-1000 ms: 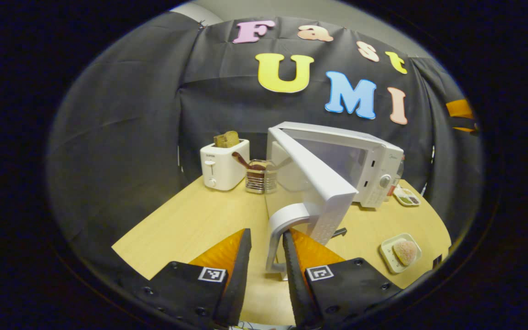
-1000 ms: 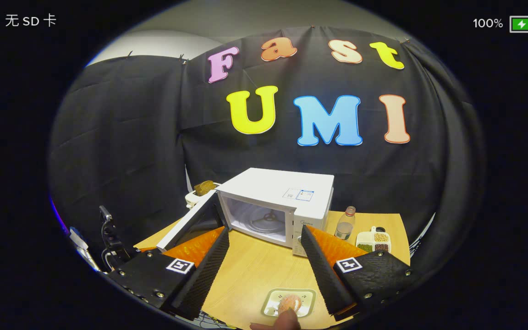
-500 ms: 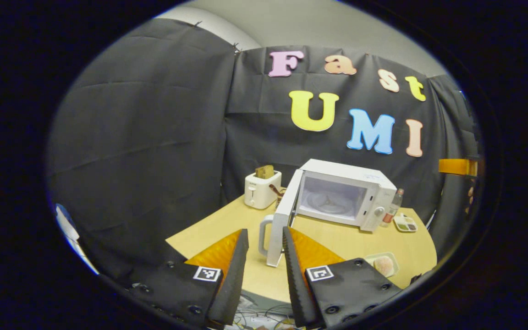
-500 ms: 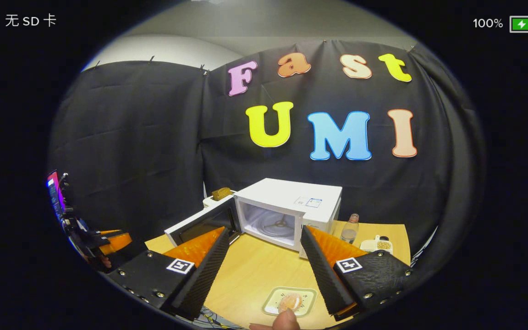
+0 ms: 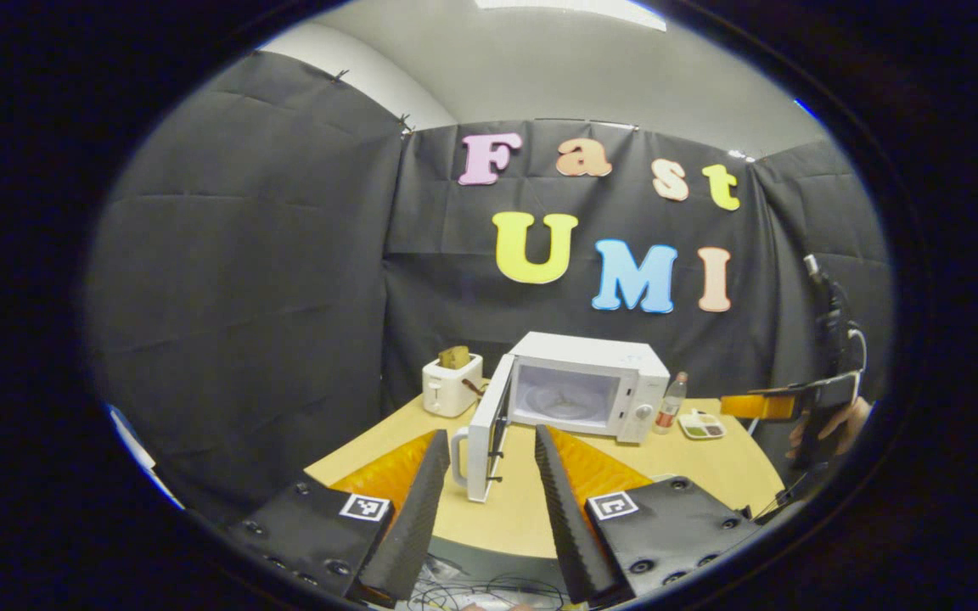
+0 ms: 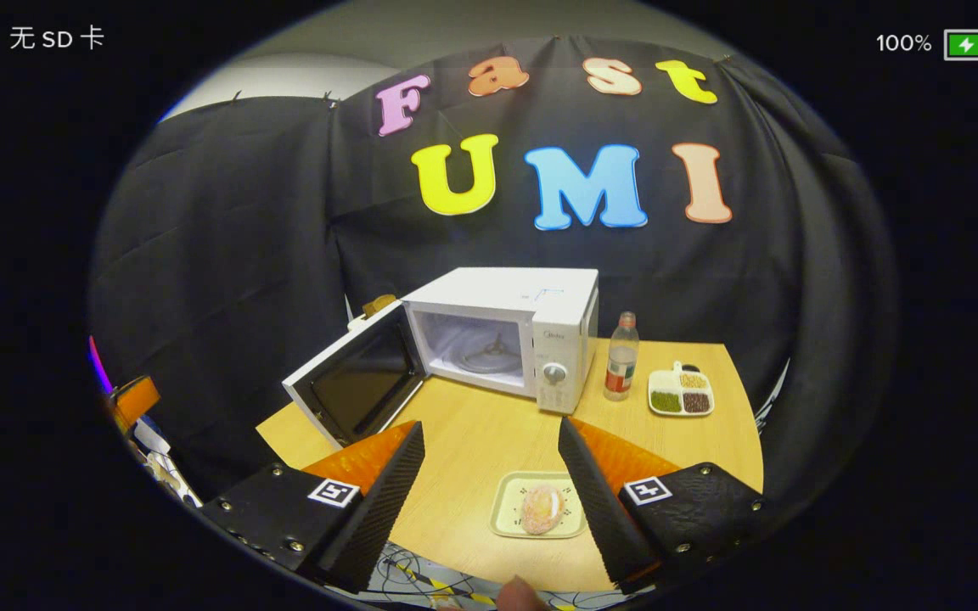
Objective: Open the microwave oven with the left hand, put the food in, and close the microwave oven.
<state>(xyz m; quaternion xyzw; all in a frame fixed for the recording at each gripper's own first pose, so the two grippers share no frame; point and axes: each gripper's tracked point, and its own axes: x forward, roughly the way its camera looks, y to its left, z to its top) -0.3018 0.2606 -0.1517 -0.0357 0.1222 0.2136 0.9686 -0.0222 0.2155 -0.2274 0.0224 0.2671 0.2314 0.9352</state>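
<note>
L gripper [image 5: 485,441] has let go of door [image 6: 355,386] & pulled back, fingers spread. R gripper [image 6: 489,433] spread too, now lower over food [image 6: 542,507]. Microwave [image 6: 514,327] open.

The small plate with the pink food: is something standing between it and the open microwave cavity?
Nothing visible does. In the right gripper view, bare wooden table lies between the pale square plate with the round pink food and the white microwave oven. Its door is swung out to the left, off that path.

Even overhead light, sharp, fisheye-warped edges.
</note>
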